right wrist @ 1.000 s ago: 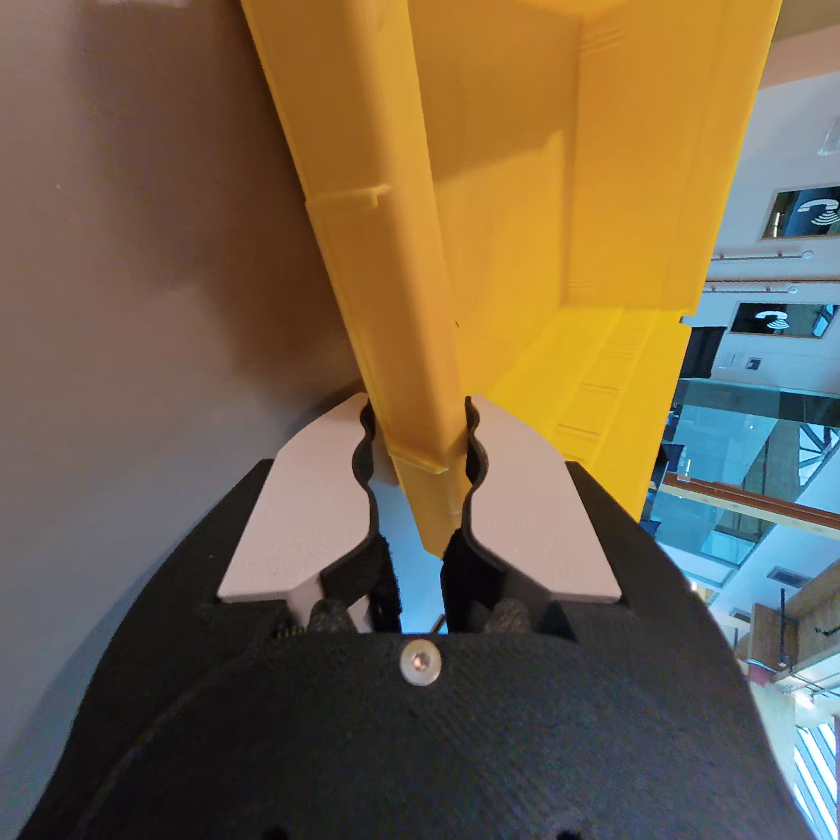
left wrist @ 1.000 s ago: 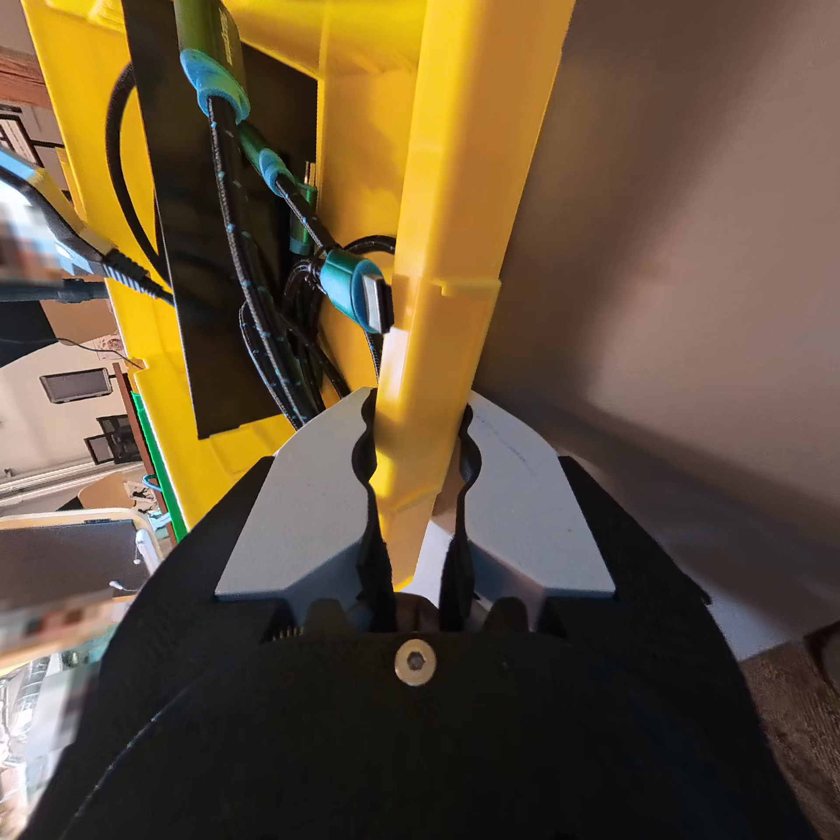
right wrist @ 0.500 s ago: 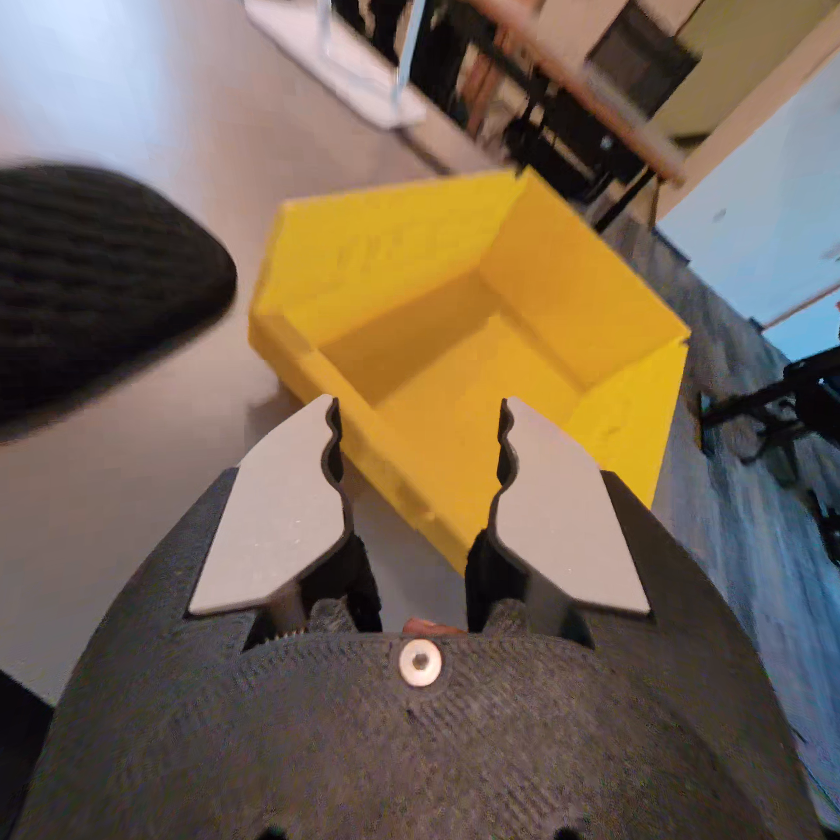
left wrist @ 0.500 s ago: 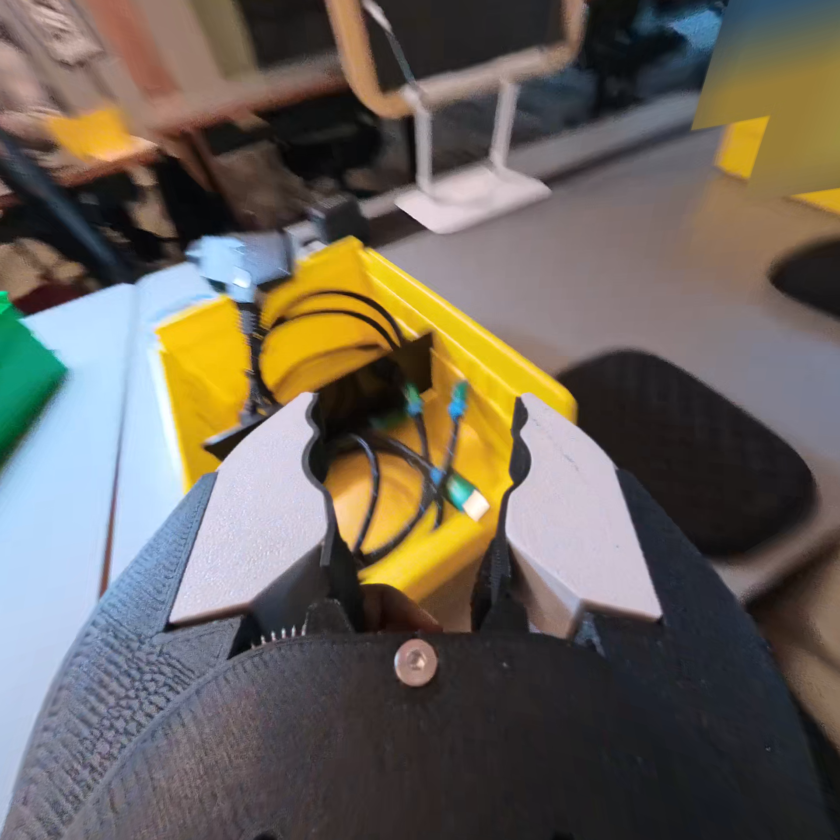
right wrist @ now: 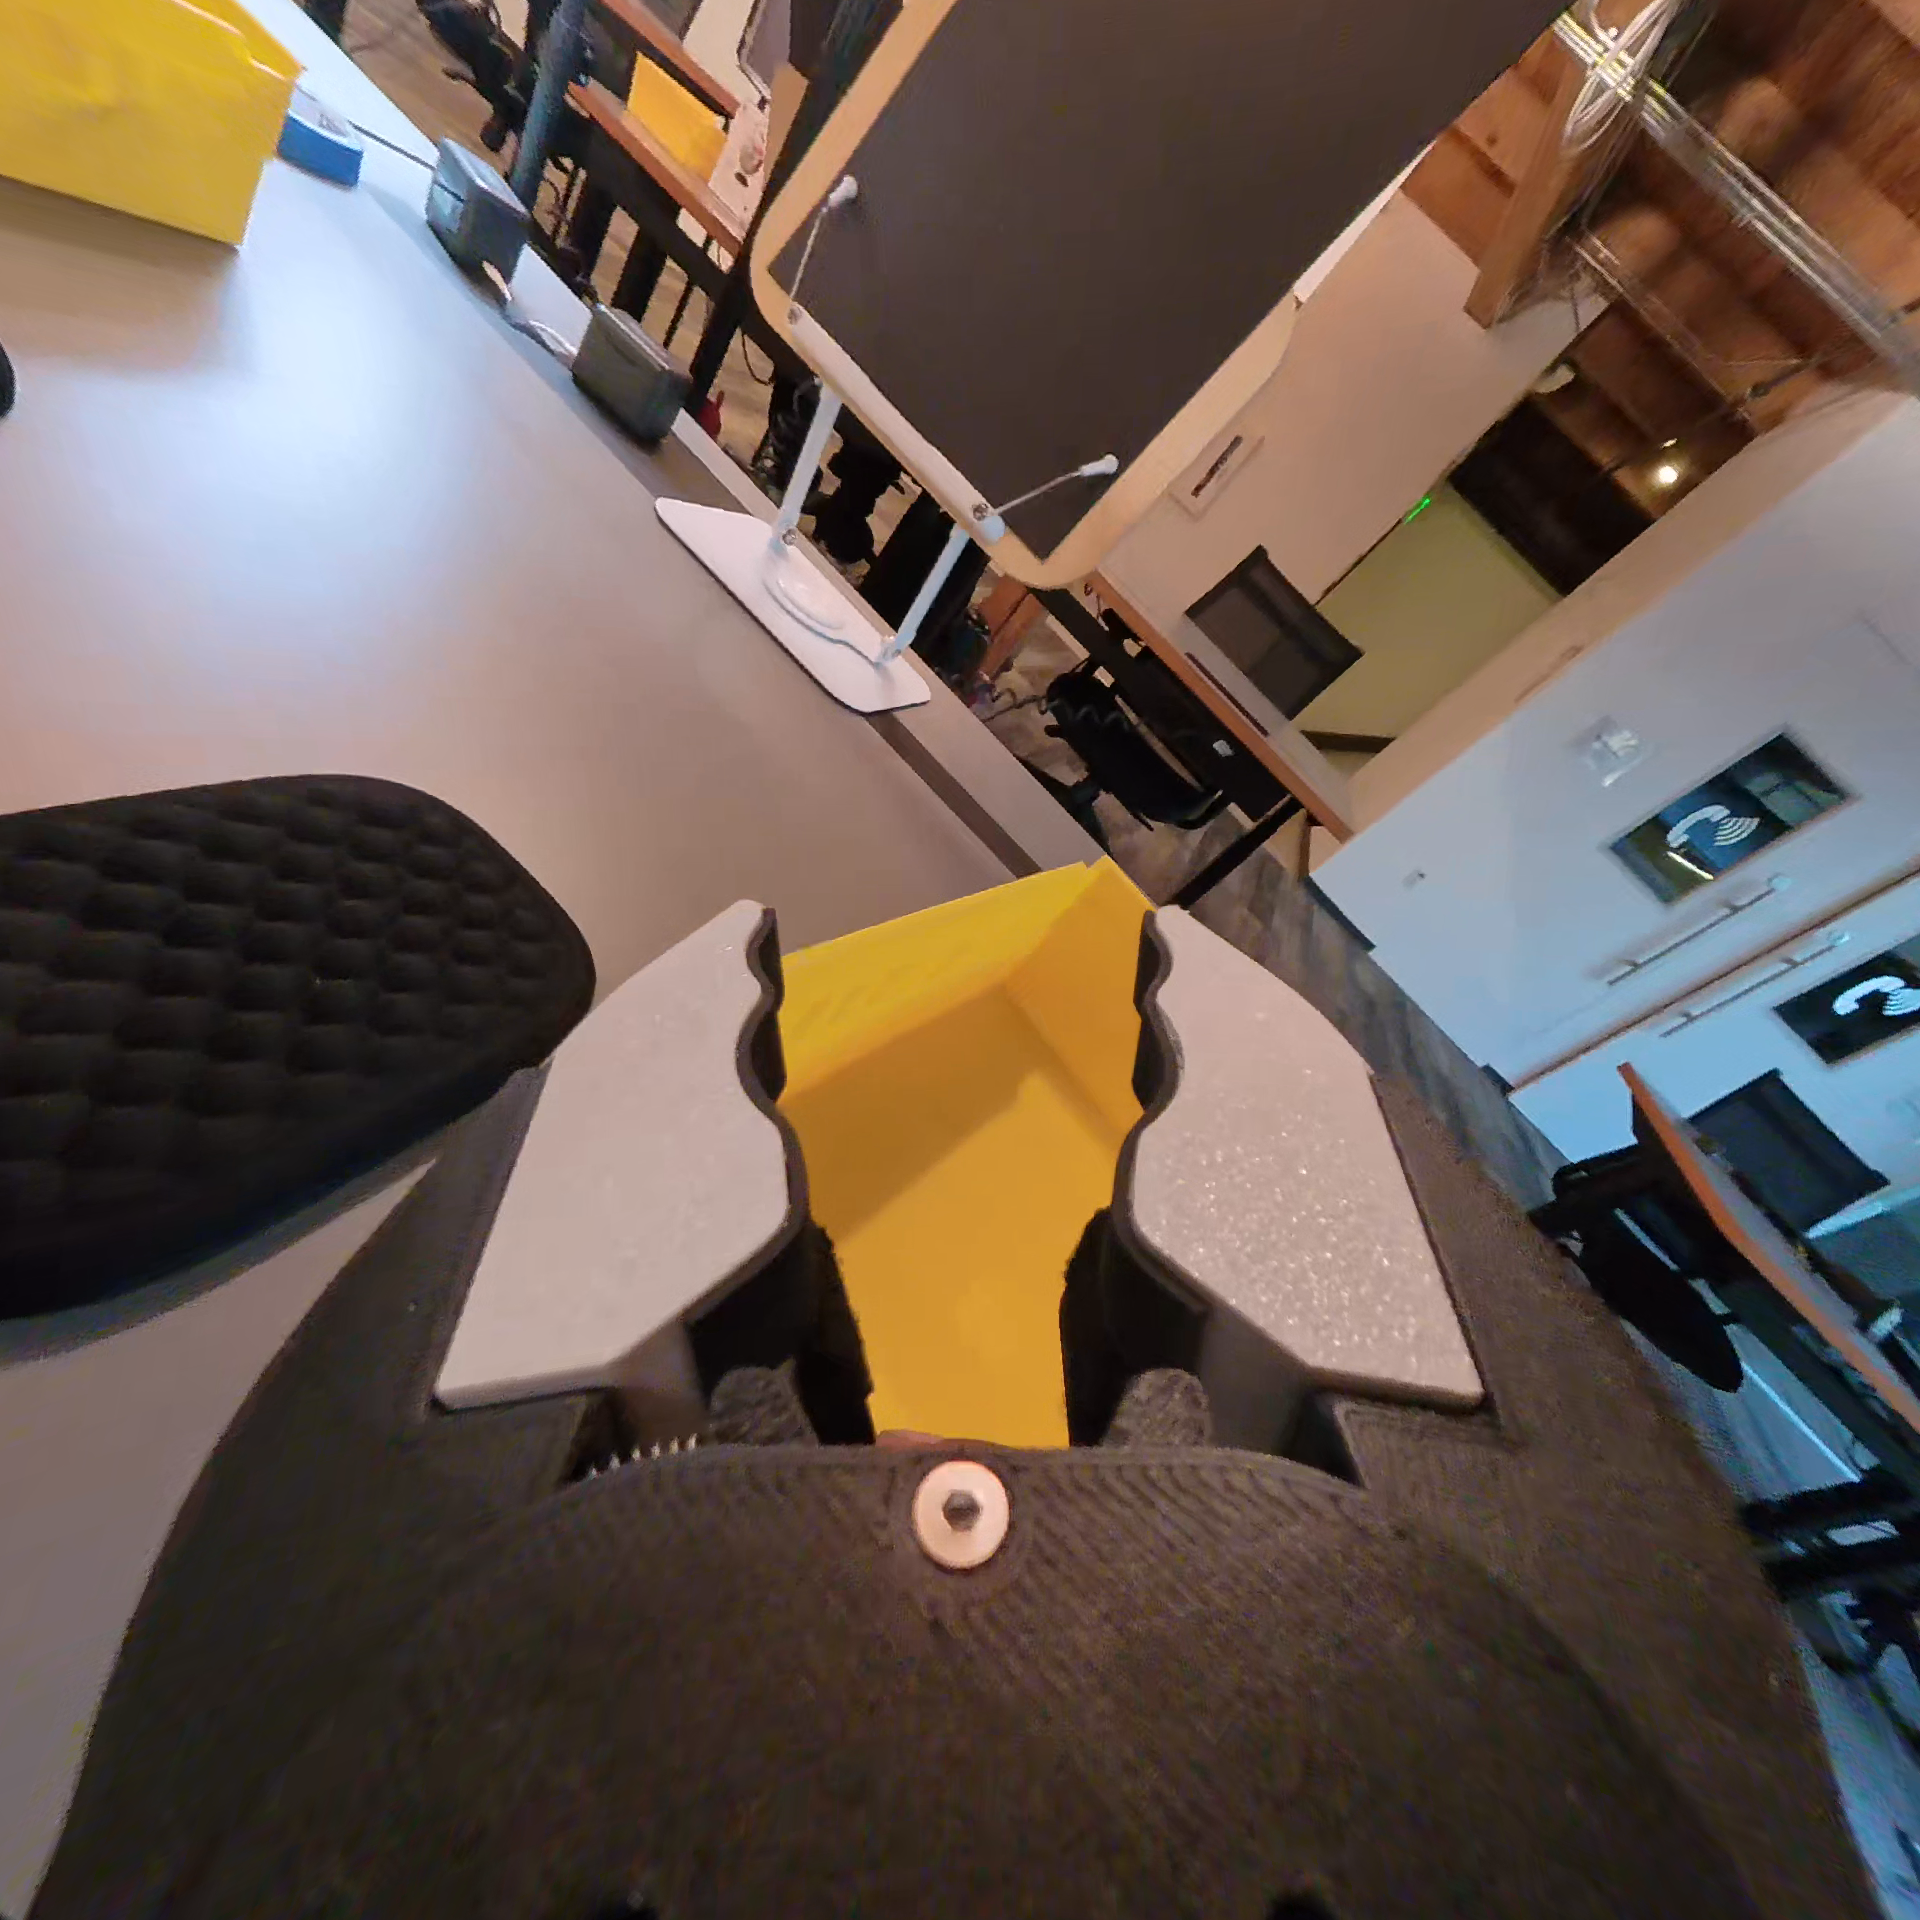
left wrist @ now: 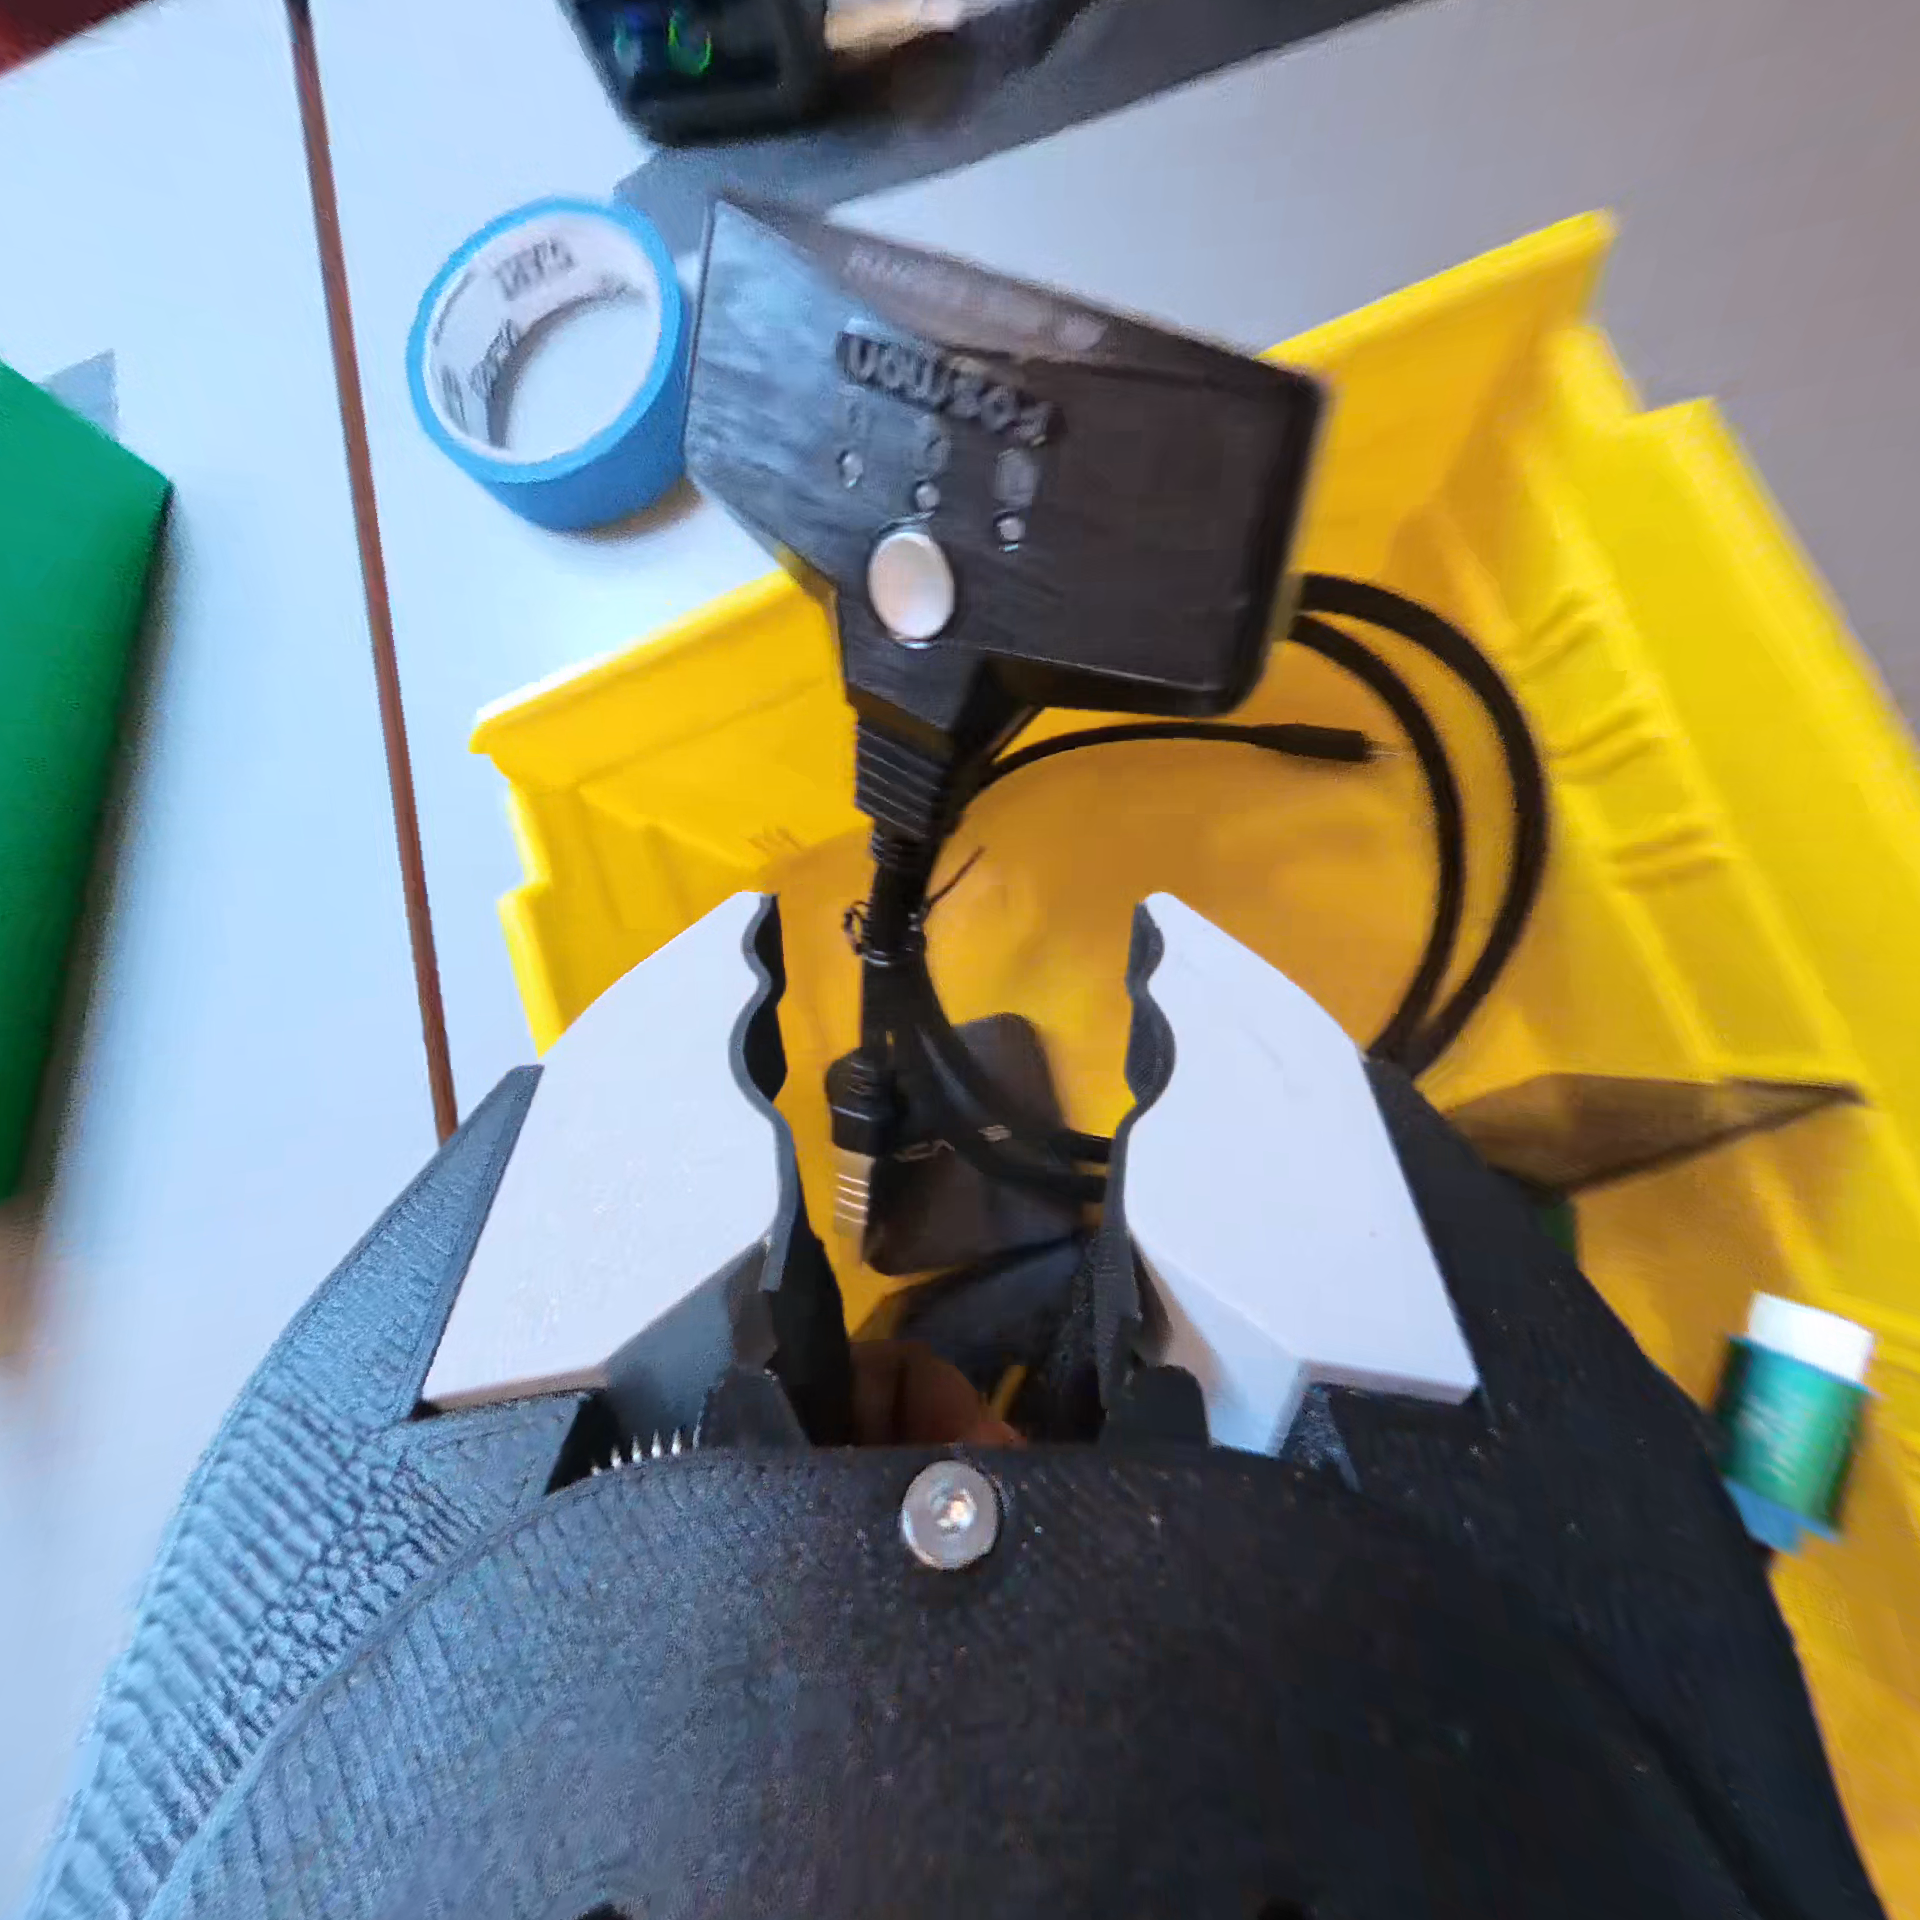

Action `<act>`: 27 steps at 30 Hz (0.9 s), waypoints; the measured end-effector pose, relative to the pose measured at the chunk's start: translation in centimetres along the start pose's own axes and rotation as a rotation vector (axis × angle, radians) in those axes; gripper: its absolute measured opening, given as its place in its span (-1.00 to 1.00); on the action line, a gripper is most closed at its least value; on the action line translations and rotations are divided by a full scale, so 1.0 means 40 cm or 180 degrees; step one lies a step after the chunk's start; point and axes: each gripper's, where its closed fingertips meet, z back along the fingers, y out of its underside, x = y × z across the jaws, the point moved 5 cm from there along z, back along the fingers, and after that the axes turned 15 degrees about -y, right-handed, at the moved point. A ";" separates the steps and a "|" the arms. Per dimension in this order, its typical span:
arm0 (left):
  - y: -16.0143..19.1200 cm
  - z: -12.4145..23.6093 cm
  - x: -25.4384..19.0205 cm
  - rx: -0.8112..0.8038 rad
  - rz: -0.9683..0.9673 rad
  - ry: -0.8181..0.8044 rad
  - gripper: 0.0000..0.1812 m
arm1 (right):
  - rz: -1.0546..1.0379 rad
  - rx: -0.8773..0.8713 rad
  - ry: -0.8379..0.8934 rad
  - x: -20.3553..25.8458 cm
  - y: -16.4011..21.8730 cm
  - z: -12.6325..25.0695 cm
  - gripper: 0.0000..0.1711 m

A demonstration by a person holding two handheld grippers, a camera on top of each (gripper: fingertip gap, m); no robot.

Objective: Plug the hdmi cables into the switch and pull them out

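Note:
In the left wrist view the black HDMI switch rests tilted on the far rim of a yellow bin. Its black pigtail cable runs down between my fingers to a black plug. More black cables loop inside the bin. A green and teal HDMI plug lies at the right. My left gripper is open over the bin and holds nothing. My right gripper is open and empty above a second, empty yellow bin.
A blue tape roll and a green box sit on the white table left of the bin. In the right wrist view a black padded mat lies on the grey table, with a monitor stand and another yellow bin beyond. The black HDMI switch sits 6 cm or so from the ends of my left fingers.
Both grippers let go of the yellow bin walls, opened and pulled back. The bins came down from tipped to flat. The left gripper moved closer over the switch and cables.

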 end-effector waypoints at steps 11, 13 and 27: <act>0.016 -0.111 -0.010 0.0330 -0.0400 -0.0351 -0.80 | 0.0122 0.0146 0.0103 0.004 -0.008 0.027 -0.27; 0.014 -0.106 -0.013 0.0257 -0.0563 -0.0547 -0.84 | 0.0151 0.0115 0.0086 0.003 -0.013 0.016 -0.29; -0.033 0.015 -0.024 -0.0462 -0.0833 -0.1181 -0.85 | 0.0220 0.0243 -0.0037 0.015 -0.019 -0.012 -0.31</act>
